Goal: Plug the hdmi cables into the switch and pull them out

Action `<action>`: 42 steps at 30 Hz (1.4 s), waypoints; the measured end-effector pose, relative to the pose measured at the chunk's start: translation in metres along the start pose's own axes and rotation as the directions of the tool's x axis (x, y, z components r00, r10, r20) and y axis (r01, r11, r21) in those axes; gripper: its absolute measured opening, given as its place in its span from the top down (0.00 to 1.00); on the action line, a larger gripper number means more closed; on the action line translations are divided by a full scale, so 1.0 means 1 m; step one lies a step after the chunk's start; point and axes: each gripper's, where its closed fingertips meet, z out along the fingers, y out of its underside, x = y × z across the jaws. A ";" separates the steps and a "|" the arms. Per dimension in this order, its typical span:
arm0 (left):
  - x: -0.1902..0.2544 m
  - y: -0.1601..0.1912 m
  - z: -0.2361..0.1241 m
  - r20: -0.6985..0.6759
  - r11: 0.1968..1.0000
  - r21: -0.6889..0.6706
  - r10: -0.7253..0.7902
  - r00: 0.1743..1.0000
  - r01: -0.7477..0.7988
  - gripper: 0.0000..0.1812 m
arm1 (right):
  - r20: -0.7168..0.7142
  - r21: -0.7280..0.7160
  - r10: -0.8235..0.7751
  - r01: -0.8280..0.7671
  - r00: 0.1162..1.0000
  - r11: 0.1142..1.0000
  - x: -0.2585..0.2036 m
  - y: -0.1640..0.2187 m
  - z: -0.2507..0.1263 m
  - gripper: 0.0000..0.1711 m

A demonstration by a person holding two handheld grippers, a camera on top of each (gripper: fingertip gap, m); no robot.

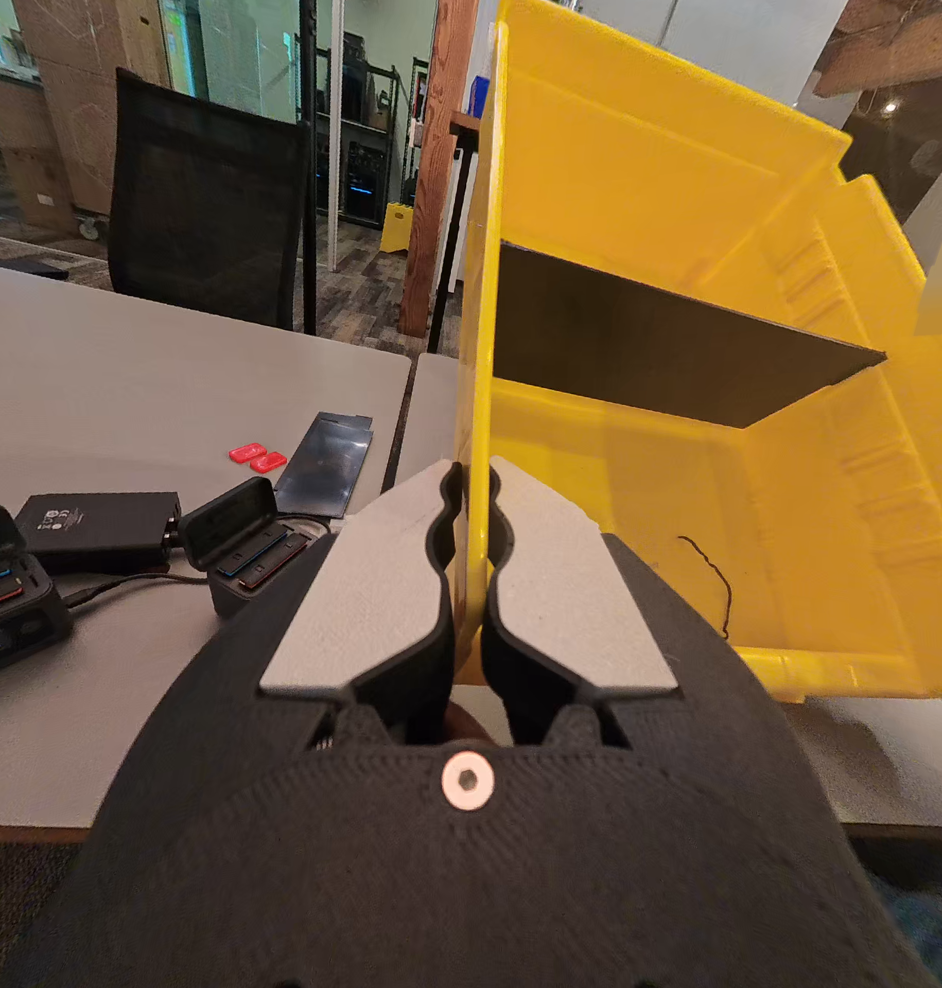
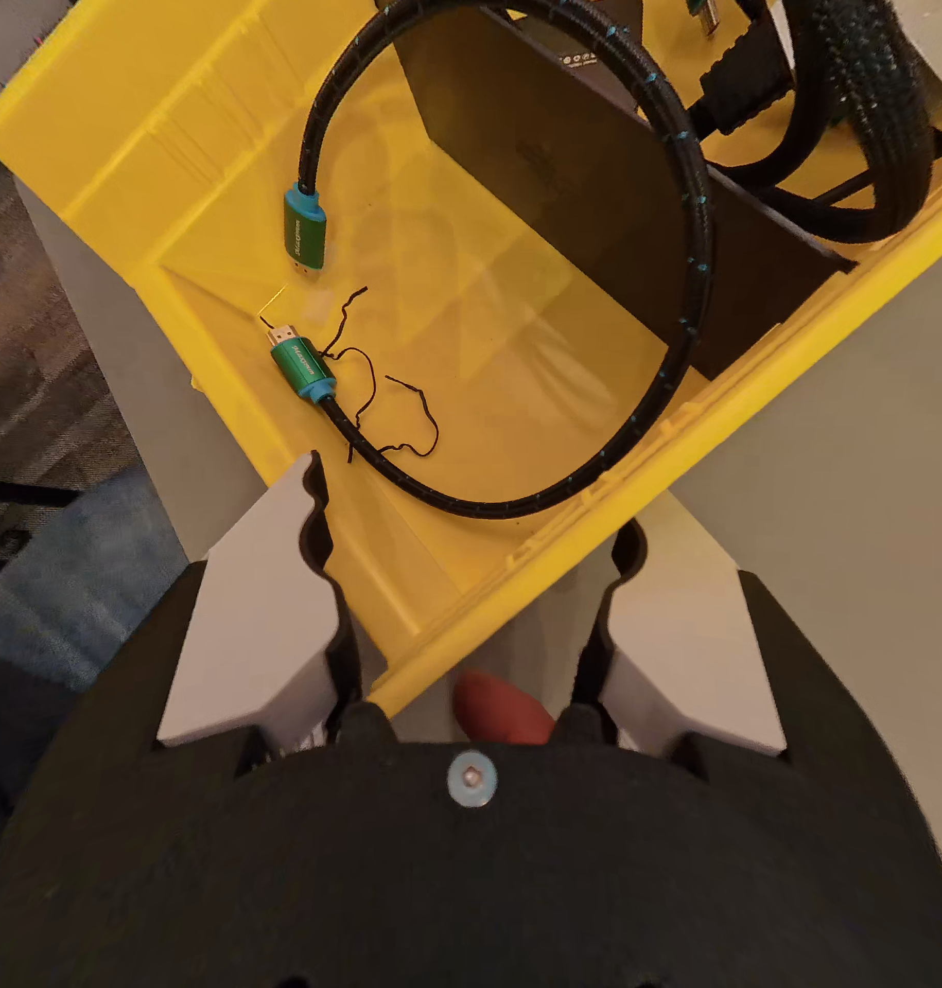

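In the left wrist view, the left gripper (image 1: 475, 484) is clenched on the side wall of a yellow bin (image 1: 672, 176), with a black divider (image 1: 645, 342) across the bin farther in. In the right wrist view, the right gripper (image 2: 471, 505) is spread wide over the bin's near rim (image 2: 592, 529); a braided HDMI cable (image 2: 693, 256) with 2 green plugs (image 2: 304, 235) loops on the bin floor.

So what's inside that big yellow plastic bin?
The yellow plastic bin holds a braided black HDMI cable with green plugs and loose black threads. A black divider hides most of the far compartment, where more cable shows.
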 end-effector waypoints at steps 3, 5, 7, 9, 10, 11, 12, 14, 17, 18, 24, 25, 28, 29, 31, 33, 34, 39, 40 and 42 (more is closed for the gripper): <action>0.007 -0.006 -0.001 -0.011 1.000 0.016 0.006 1.000 -0.006 0.97 | 0.073 0.000 -0.027 0.027 0.997 1.000 -0.031 -0.024 0.028 0.36; 0.012 -0.010 -0.001 -0.016 1.000 0.024 0.007 1.000 -0.007 0.97 | 0.191 0.015 -0.027 0.025 0.981 1.000 -0.063 -0.036 0.041 0.26; 0.018 -0.012 -0.002 -0.021 1.000 0.024 0.001 1.000 0.000 0.97 | 0.294 0.052 0.023 -0.040 0.955 0.998 -0.085 -0.047 0.041 0.26; 0.027 -0.015 -0.003 -0.027 1.000 0.022 0.002 1.000 -0.002 0.97 | 0.349 0.085 0.038 -0.072 0.936 0.994 -0.092 -0.053 0.030 0.25; 0.032 -0.016 -0.004 -0.030 1.000 0.019 0.007 1.000 -0.006 0.97 | 0.363 0.110 0.030 -0.076 0.931 0.991 -0.091 -0.056 0.019 0.26; 0.039 -0.016 -0.003 -0.033 1.000 0.016 0.015 0.999 -0.014 0.97 | 0.374 0.139 0.022 -0.079 0.927 0.987 -0.088 -0.058 0.005 0.26; 0.046 -0.016 -0.001 -0.037 1.000 0.011 0.022 0.999 -0.022 0.97 | 0.379 0.170 0.014 -0.085 0.925 0.982 -0.083 -0.060 -0.012 0.26; 0.066 -0.012 0.007 -0.051 0.999 -0.007 0.046 0.998 -0.046 0.97 | 0.387 0.240 -0.008 -0.092 0.922 0.966 -0.069 -0.065 -0.052 0.27; 0.108 0.001 0.027 -0.100 0.997 -0.046 0.064 0.993 -0.069 0.97 | 0.382 0.350 -0.059 -0.085 0.922 0.933 -0.050 -0.063 -0.121 0.30; 0.126 0.007 0.035 -0.124 0.996 -0.060 0.062 0.990 -0.070 0.97 | 0.369 0.385 -0.062 -0.092 0.927 0.918 -0.043 -0.059 -0.144 0.30; 0.249 0.055 0.089 -0.288 0.980 -0.143 0.093 0.953 -0.139 0.97 | 0.280 0.488 0.018 -0.158 0.960 0.858 -0.019 -0.006 -0.234 0.27; 0.272 0.065 0.097 -0.316 0.975 -0.155 0.105 0.943 -0.160 0.97 | 0.255 0.483 0.046 -0.168 0.966 0.860 -0.014 0.006 -0.238 0.27; 0.334 0.101 0.117 -0.403 0.955 -0.213 0.106 0.909 -0.206 0.97 | 0.223 0.466 0.109 -0.204 0.969 0.861 -0.005 0.039 -0.245 0.25; 0.353 0.116 0.122 -0.424 0.948 -0.239 0.094 0.901 -0.211 0.97 | 0.204 0.461 0.142 -0.223 0.969 0.859 0.000 0.048 -0.245 0.25; 0.385 0.141 0.131 -0.444 0.934 -0.263 0.104 0.890 -0.240 0.97 | 0.114 0.424 0.213 -0.242 0.970 0.873 0.021 0.072 -0.241 0.14; 0.410 0.161 0.138 -0.461 0.926 -0.293 0.082 0.883 -0.239 0.97 | 0.010 0.393 0.264 -0.246 0.965 0.886 0.046 0.096 -0.239 0.18; 0.421 0.170 0.140 -0.467 0.921 -0.307 0.072 0.881 -0.239 0.97 | -0.024 0.383 0.287 -0.256 0.958 0.888 0.057 0.105 -0.241 0.19; 0.471 0.204 0.142 -0.516 0.902 -0.372 -0.003 0.856 -0.221 0.90 | -0.144 0.290 0.387 -0.335 0.911 0.897 0.110 0.145 -0.246 0.26; 0.481 0.211 0.139 -0.537 0.893 -0.386 -0.015 0.843 -0.230 0.88 | -0.180 0.263 0.392 -0.340 0.902 0.903 0.120 0.154 -0.245 0.26; 0.499 0.226 0.130 -0.576 0.868 -0.425 -0.039 0.817 -0.258 0.85 | -0.256 0.202 0.386 -0.342 0.886 0.918 0.140 0.170 -0.247 0.26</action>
